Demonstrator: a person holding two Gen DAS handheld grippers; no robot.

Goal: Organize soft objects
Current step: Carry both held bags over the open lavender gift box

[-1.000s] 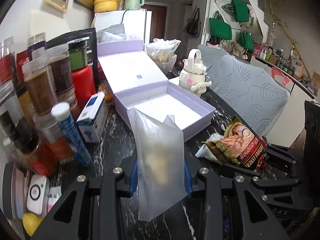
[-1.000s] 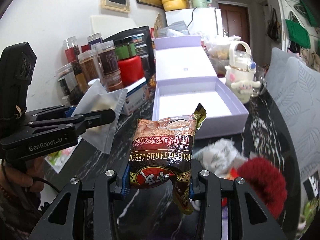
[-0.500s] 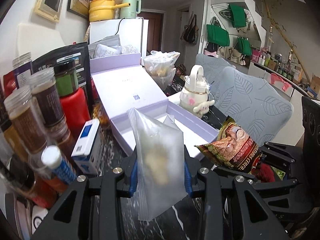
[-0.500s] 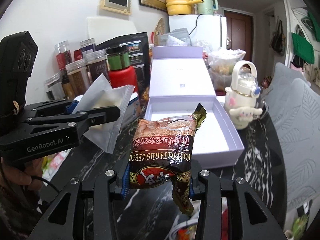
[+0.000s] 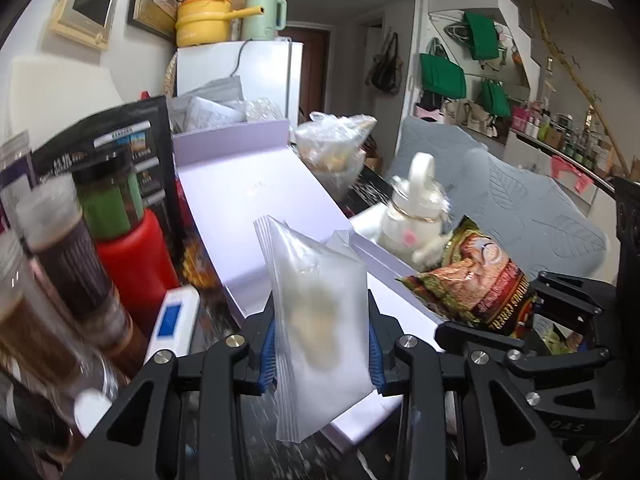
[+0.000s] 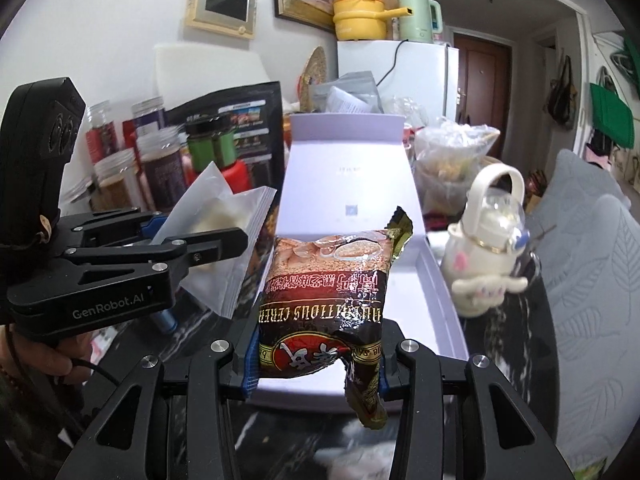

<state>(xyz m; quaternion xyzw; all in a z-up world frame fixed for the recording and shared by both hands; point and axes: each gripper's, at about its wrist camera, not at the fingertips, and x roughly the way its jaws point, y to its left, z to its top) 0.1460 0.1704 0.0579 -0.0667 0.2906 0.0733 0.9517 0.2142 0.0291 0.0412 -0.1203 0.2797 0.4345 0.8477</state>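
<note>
Left wrist: zip bag [image 5: 320, 312] hides box floor [image 5: 400, 300].

We see a frosted, translucent plastic bag [image 5: 320, 320], matt and smooth. The cereal packet [image 6: 328, 292] is glossy, crinkled foil-like film with strong highlights. The box [image 6: 436, 292] behind the packet looks like smooth, matt lilac card. Left of the box, jars [image 5: 60, 248] are clear plastic or glass; we cannot tell which. The table [image 6: 508, 320] right of the box is glossy black marbled stone. Both grippers [image 5: 322, 348] [image 6: 316, 354] are matt black plastic with bright metal screws and blue pads [image 5: 267, 350].
</note>
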